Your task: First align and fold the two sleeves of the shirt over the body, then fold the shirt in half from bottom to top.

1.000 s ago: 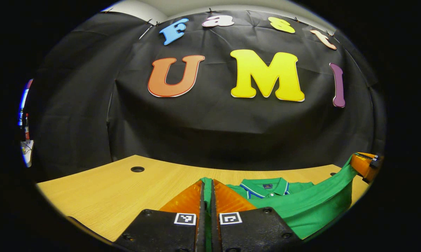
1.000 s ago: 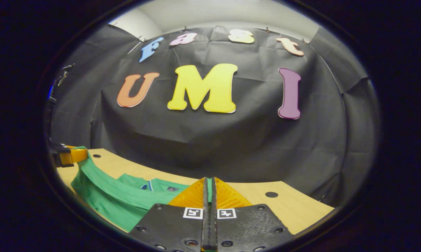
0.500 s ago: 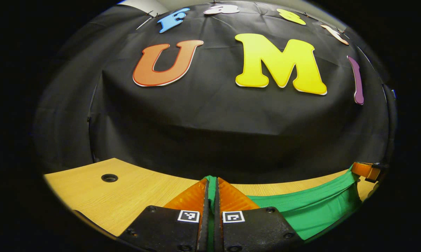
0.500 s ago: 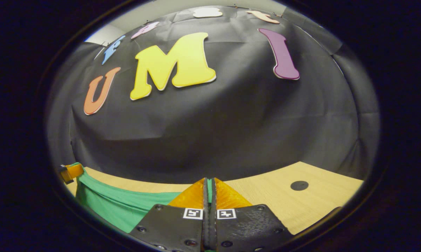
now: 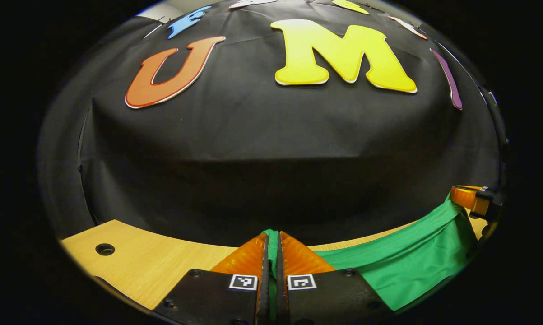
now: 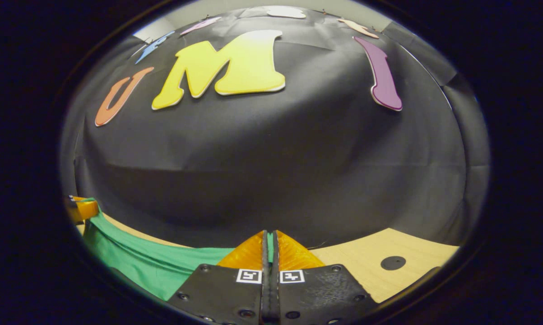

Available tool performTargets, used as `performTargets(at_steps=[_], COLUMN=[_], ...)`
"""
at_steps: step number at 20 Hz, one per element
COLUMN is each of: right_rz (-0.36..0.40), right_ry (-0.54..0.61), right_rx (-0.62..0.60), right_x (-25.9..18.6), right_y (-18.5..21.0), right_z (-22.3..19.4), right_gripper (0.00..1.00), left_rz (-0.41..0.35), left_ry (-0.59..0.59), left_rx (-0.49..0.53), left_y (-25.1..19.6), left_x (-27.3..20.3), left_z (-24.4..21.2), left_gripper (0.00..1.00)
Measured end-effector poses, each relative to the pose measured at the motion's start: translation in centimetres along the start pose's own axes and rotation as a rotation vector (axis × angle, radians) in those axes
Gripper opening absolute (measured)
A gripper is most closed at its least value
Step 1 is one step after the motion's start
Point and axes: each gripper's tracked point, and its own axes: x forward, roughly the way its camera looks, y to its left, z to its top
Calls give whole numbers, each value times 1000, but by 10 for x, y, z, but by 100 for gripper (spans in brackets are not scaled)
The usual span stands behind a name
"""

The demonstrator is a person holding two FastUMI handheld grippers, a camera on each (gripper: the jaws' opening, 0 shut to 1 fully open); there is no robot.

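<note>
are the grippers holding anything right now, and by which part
Both hold the green shirt. The left gripper and right gripper are each shut on its edge, the cloth stretched between them above the table.

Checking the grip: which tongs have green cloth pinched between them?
Both: the left tongs and the right tongs each clamp the green shirt.

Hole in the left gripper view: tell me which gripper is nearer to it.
Left. The left gripper is just right of the hole, with bare table between. The right gripper is much farther right, at the other end of the shirt.
</note>
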Motion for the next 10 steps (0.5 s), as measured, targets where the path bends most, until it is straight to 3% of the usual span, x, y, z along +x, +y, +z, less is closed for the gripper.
performTargets(at_steps=[4, 6, 8, 10], right_rz=[9, 0, -1, 2], right_ry=[-5, 3, 3, 0], right_rx=[-24, -8, -7, -38], right_x=[-2, -1, 1, 0], right_y=[2, 0, 0, 5], right_z=[-2, -3, -4, -3], right_gripper=[0, 0, 7, 52], left_rz=[13, 20, 28, 24], left_ry=[3, 9, 7, 2], left_rx=[-12, 6, 4, -11], left_y=[0, -1, 2, 2], left_x=[1, 0, 1, 0], left_z=[-2, -3, -3, 0], left_gripper=[12, 16, 55, 100])
